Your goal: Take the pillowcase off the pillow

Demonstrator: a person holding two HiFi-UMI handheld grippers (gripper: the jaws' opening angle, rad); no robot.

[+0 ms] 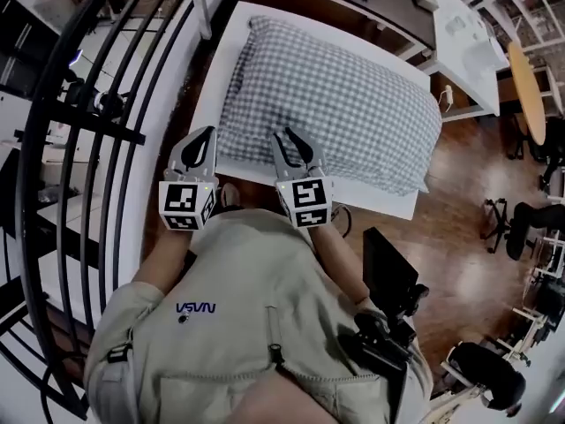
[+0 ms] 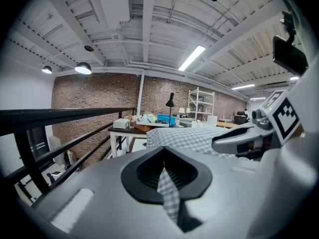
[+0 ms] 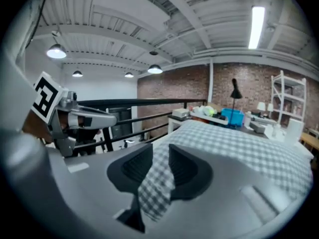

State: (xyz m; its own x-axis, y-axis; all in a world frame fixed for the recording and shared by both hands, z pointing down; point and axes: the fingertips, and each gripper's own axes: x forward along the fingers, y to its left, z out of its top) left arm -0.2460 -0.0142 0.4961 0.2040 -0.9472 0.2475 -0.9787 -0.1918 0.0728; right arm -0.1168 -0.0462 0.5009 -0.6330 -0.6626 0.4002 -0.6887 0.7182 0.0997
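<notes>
A pillow in a grey-and-white checked pillowcase lies on a white table. Both grippers sit at its near edge. My left gripper is at the near left corner; in the left gripper view its jaws are shut on a thin strip of checked pillowcase fabric. My right gripper is at the middle of the near edge; in the right gripper view its jaws hold a thicker fold of the checked cloth. The pillow inside the case is hidden.
A black metal railing curves along the left, close to the table. White desks and a round wooden table stand at the back right. Office chairs are on the wooden floor to the right.
</notes>
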